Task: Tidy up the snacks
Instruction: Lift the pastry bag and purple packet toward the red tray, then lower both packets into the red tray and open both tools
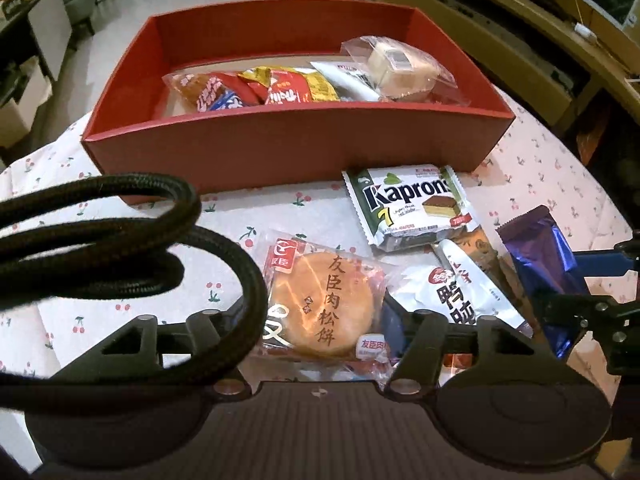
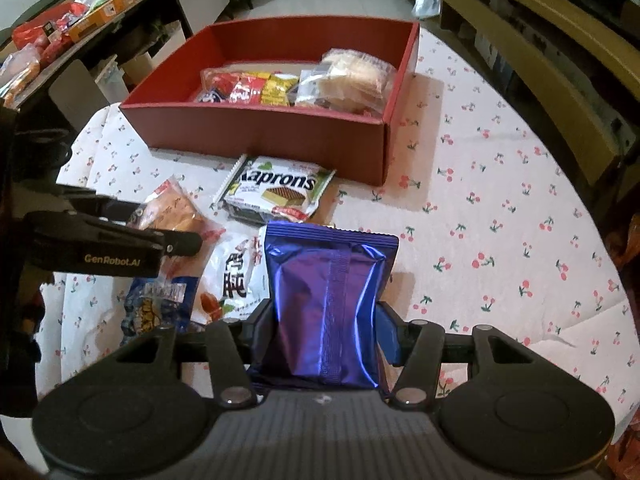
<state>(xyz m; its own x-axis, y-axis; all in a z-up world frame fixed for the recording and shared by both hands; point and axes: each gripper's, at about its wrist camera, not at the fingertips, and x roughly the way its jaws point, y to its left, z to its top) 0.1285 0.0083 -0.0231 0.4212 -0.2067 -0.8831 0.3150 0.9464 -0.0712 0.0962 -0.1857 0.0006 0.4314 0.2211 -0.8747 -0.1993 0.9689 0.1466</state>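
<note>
Cherry-print tablecloth (image 2: 500,208) over table; black braided cable (image 1: 120,240) looped near lens; wooden shelving (image 2: 540,40) right.

I read "Kaprons" and a "7" on the green-and-white wafer packet (image 1: 412,206). "GenRobot.AI" stands on my black left gripper (image 2: 182,243). The round golden pastry's clear wrapper (image 1: 320,300) carries "友臣肉松饼".

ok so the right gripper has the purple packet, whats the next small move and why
Probably carry the purple packet forward over the red box and release. The right gripper is shut on it, and the box's left side looks bare of snacks.
</note>
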